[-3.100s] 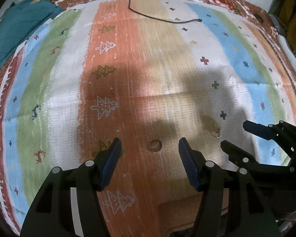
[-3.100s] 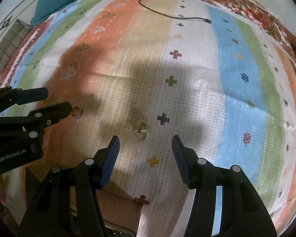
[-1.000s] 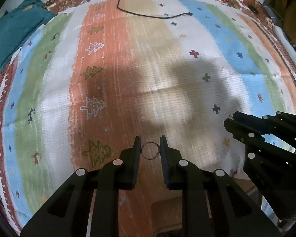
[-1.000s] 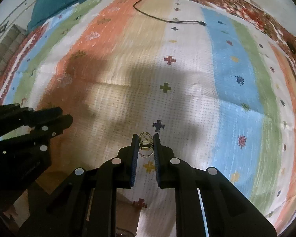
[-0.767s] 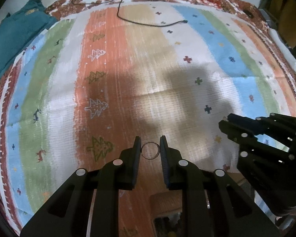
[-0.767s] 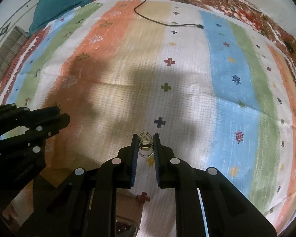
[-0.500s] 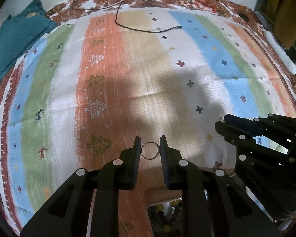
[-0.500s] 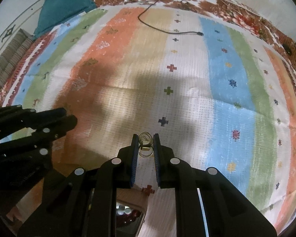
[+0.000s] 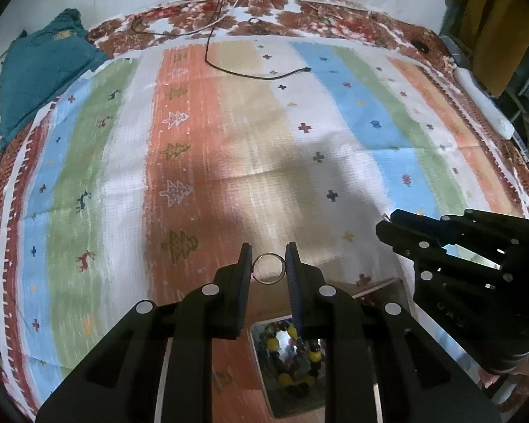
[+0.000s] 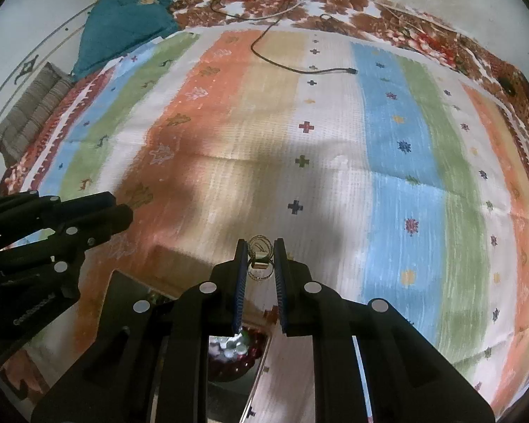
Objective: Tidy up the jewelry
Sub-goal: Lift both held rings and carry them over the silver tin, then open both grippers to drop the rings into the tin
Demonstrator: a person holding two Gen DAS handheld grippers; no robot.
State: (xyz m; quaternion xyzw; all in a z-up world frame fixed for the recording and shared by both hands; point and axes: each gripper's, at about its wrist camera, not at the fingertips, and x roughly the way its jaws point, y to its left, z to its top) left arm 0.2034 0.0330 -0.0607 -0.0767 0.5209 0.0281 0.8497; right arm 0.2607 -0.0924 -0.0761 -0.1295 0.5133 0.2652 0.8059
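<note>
A striped mat (image 9: 229, 134) with tree and cross motifs covered nearly the whole surface, lying over a red-brown floral cloth (image 9: 335, 10). A teal cushion (image 9: 42, 67) sat at its far left corner, and a black cable (image 9: 250, 74) trailed across the far stripes.

At the near edge lay an open jewelry box (image 9: 338, 264) with a light wooden rim and a mirrored interior. In the left wrist view its mirror (image 9: 289, 363) showed a beaded bracelet (image 9: 292, 356) of yellow and dark beads; whether the beads themselves or only their reflection were seen was hard to tell. In the right wrist view something dark red and pale (image 10: 236, 349) showed in the box below the fingers, too blurred to name.

The left gripper (image 9: 268, 268) was closed to a narrow gap on a thin plain ring (image 9: 268, 268), pinched upright between its pads above the box's far edge. The right gripper (image 10: 260, 257) was likewise drawn nearly together, clamping a gold earring (image 10: 259, 259) made of wire hoops with a small block at the middle, held just over the box. The two grippers stood side by side, apart.
</note>
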